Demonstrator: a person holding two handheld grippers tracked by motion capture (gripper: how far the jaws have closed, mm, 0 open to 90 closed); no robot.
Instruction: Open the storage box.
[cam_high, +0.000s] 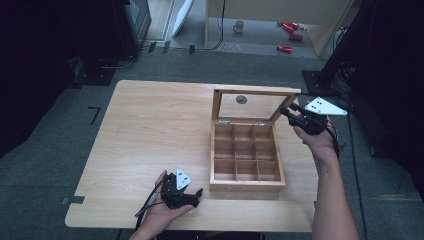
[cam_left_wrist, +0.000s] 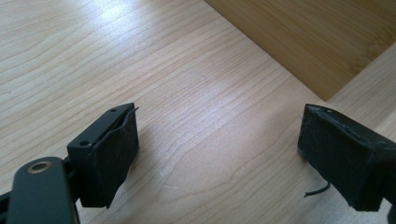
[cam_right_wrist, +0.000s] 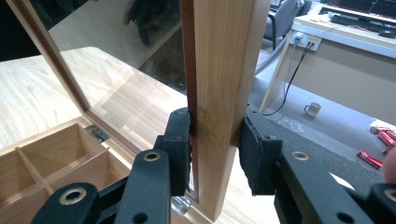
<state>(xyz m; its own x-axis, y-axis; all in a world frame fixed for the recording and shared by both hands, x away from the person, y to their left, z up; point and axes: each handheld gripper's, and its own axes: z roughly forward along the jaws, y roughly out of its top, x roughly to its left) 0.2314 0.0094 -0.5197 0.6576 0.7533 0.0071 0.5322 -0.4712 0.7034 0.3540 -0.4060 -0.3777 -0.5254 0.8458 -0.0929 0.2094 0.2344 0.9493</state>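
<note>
A wooden box (cam_high: 247, 186) with several empty compartments stands right of the table's middle. Its glass-paned lid (cam_high: 255, 91) is raised upright at the back. My right gripper (cam_high: 286, 111) is shut on the lid's right frame bar (cam_right_wrist: 224, 70), with both pads pressed against the wood in the right gripper view, where my right gripper (cam_right_wrist: 217, 140) rises from the bottom. My left gripper (cam_high: 197, 192) rests low by the box's front left corner. Its jaws stand wide apart over bare tabletop in the left gripper view, my left gripper (cam_left_wrist: 219, 154) holding nothing, with the box wall (cam_left_wrist: 317, 37) ahead.
The light wooden table (cam_high: 150, 125) has free room to the left of the box. On the floor beyond it are a mug (cam_high: 239, 26) and some red cans (cam_high: 290, 27). Dark equipment stands at the left and right edges.
</note>
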